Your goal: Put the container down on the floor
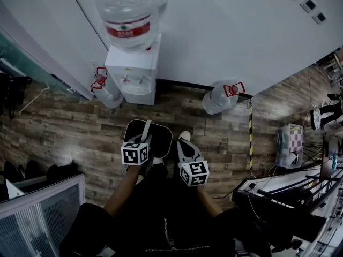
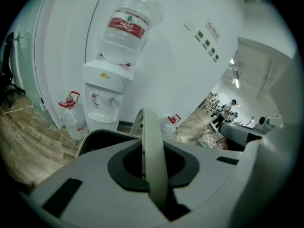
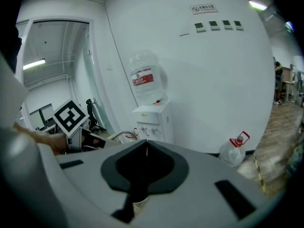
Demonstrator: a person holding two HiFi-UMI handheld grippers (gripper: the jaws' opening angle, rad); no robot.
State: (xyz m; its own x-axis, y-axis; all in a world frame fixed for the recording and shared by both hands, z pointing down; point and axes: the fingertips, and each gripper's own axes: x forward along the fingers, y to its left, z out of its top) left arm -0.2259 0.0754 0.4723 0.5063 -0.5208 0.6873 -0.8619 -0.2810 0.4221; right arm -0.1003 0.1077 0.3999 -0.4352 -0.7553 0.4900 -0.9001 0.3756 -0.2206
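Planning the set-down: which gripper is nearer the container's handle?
Left. The left gripper is clamped on the handle of the container. The right gripper sits just right of the container's rim, jaws together, holding nothing.

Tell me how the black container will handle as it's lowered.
Probably light: the container hangs from one thin handle in the left claw. It may swing or tilt on that handle. Its broad body should sit steady on the floor.
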